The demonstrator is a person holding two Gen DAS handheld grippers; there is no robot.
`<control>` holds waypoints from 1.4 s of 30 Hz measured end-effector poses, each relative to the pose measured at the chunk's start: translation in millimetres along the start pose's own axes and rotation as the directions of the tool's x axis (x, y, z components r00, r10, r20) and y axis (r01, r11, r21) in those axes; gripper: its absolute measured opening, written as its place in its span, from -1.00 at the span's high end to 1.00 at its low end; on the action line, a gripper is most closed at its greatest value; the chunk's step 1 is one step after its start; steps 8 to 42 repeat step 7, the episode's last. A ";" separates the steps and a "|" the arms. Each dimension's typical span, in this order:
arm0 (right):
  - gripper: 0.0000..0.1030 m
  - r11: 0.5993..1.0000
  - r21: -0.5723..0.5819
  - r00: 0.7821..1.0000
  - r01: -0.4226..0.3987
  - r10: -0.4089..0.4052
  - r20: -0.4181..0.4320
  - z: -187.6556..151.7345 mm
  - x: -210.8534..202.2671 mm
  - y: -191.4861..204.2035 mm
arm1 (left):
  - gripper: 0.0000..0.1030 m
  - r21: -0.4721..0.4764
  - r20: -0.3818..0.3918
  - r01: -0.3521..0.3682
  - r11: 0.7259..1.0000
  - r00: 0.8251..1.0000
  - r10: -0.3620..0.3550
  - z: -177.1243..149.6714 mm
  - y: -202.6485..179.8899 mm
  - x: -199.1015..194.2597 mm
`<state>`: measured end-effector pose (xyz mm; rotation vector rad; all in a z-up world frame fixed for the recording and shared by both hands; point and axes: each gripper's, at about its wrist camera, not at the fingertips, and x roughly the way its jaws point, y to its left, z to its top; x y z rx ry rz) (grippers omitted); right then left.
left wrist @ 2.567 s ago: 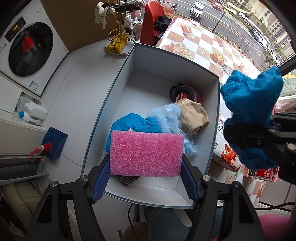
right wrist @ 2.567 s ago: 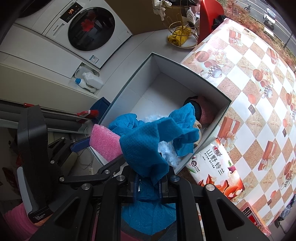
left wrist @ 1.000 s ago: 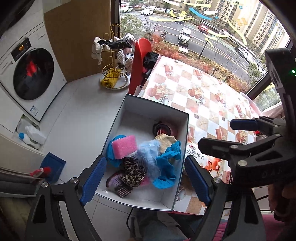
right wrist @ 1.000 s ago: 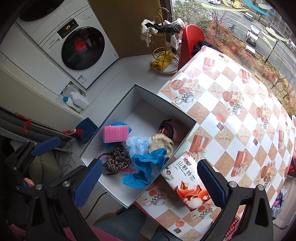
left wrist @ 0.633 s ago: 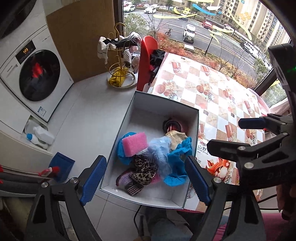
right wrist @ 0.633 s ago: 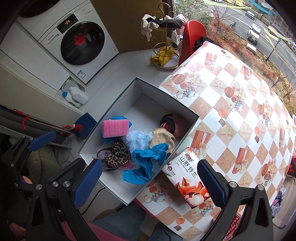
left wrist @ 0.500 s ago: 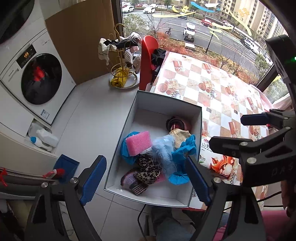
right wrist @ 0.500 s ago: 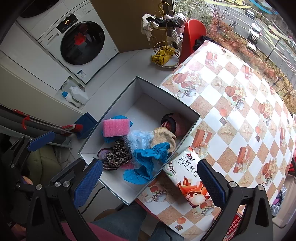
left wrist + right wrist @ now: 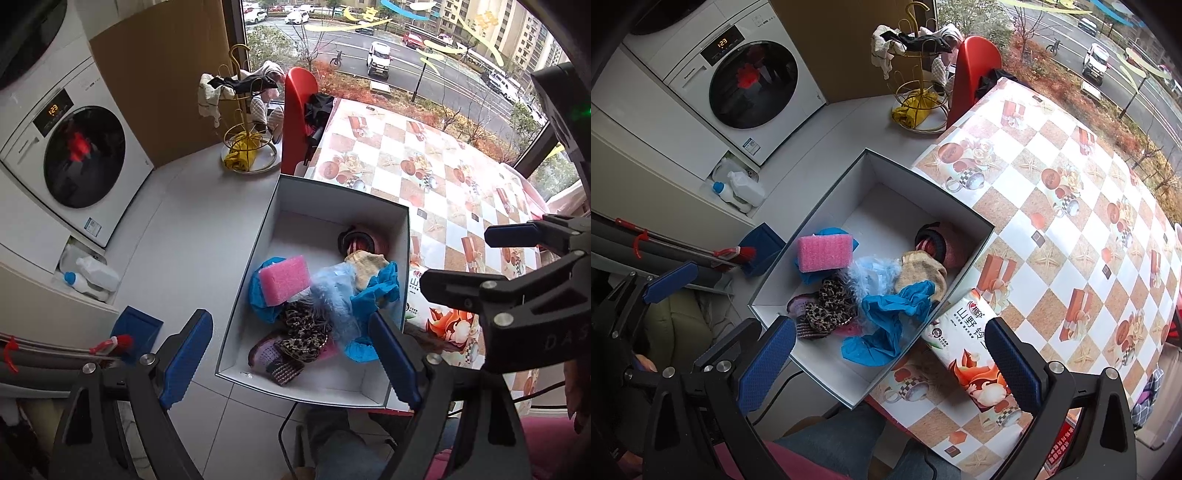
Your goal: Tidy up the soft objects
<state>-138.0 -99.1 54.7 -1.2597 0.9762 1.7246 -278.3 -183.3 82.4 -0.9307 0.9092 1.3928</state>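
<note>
Left tongs (image 9: 290, 354) spread, empty. In the white cardboard box (image 9: 827, 206), the pink foam sponge block (image 9: 824, 253) looks light and springy; pinch its long sides. Crumpled blue cloth (image 9: 886, 325) is limp. Right tongs (image 9: 890, 363) spread too.

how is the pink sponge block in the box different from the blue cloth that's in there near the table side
The pink rectangular foam sponge keeps a firm block shape with straight edges; the crumpled bright blue cloth is limp and wrinkled, with no set form. The sponge sits by the box wall on the washing machine side, propped on another blue cloth; the crumpled cloth sprawls by the wall nearest the checkered table. Both lie inside the white cardboard box, and neither is held by any tongs.
</note>
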 end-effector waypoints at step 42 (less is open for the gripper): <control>-1.00 1.000 0.020 1.000 -0.004 0.004 -0.005 -0.8 3.9 4.2 | -0.73 -0.031 0.031 0.066 0.997 0.997 -0.065 -2.5 12.3 -4.2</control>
